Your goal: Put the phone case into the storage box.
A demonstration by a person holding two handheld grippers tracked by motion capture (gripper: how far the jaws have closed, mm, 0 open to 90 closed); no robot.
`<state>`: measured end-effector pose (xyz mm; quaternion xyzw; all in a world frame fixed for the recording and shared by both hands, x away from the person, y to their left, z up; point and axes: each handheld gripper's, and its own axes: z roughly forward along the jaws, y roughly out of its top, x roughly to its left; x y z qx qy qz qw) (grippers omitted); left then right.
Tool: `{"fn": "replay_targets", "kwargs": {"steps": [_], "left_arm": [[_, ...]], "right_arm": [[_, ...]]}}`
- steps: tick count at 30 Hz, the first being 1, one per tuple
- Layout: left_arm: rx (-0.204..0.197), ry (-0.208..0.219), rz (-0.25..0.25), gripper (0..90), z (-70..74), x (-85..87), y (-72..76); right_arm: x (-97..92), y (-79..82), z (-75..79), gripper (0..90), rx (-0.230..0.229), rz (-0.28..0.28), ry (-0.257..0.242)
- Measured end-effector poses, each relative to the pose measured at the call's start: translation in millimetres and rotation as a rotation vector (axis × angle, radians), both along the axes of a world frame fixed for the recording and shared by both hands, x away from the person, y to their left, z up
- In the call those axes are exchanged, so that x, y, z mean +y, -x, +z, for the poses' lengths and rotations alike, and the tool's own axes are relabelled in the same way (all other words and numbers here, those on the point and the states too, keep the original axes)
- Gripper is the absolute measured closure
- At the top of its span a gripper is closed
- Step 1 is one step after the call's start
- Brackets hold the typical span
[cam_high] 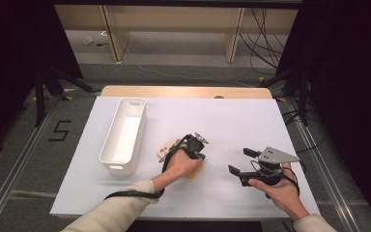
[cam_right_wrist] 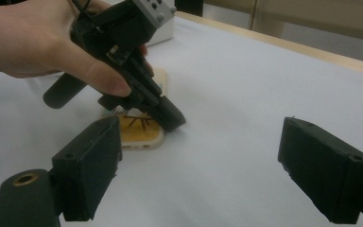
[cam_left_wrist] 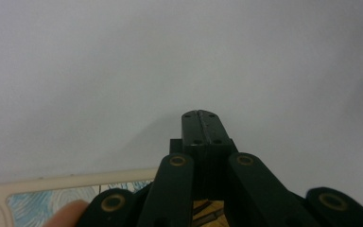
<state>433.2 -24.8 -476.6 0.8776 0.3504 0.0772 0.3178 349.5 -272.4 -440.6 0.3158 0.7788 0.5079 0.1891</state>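
White tabletop (cam_high: 251, 121) at frame centre: left tool (cam_left_wrist: 202, 130), jaws together, presses the phone case (cam_right_wrist: 139, 135); it may skid. Right tool (cam_high: 244, 162) gapes empty.

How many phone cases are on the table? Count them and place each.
2: a cream case between the white bin and the left hand, and a yellow case under the left gripper. The hand may hide more.

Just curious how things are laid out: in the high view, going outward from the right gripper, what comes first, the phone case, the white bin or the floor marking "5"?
1. Phone case, left of the right gripper, under the left gripper.
2. White bin, farther left on the table.
3. Floor marking "5", off the table's left edge.
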Motion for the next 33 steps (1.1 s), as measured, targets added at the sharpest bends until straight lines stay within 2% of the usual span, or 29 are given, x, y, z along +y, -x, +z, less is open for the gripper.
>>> {"fn": "replay_targets", "kwargs": {"steps": [12, 33], "left_arm": [[0.042, -0.046, -0.088, 89.9, 5.0, 10.5, 22.0], [0.09, -0.068, -0.15, 89.9, 8.3, 42.5, 56.5]], "right_arm": [[-0.3, 0.3, 0.0, 15.3, 0.001, -0.001, 0.003], [-0.4, 0.6, -0.2, 15.4, 0.004, -0.001, 0.009]]}}
